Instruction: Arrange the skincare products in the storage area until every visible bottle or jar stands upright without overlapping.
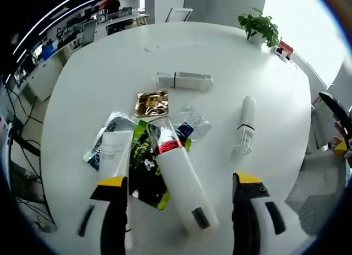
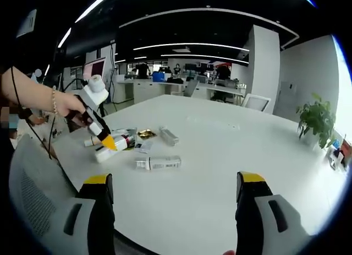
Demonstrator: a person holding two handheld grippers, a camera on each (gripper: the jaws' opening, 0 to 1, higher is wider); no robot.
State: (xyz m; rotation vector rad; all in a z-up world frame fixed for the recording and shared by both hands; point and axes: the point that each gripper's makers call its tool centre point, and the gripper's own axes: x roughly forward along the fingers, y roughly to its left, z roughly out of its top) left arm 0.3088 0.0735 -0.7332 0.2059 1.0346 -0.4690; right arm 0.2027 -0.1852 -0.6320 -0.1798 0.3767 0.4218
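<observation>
A large white bottle with a red band [image 1: 177, 175] lies flat between the jaws of my left gripper [image 1: 179, 183], which is open just above it. Left of it lies a white tube [image 1: 115, 150]. Both rest on a pile of sachets, among them a gold one [image 1: 151, 103] and a green and black one [image 1: 144, 175]. A clear-capped bottle [image 1: 184, 80] [image 2: 169, 135] lies on its side farther back. A slim white bottle [image 1: 246, 125] [image 2: 159, 163] lies to the right. My right gripper [image 2: 176, 180] is open off the table's edge, holding nothing.
The round white table [image 1: 110, 62] carries a potted plant [image 1: 258, 26] [image 2: 316, 117] at its far edge. A grey chair [image 2: 33, 194] stands by the near edge. A person's hand [image 2: 63, 103] holds the left gripper [image 2: 110, 144] over the pile. Desks and screens fill the office behind.
</observation>
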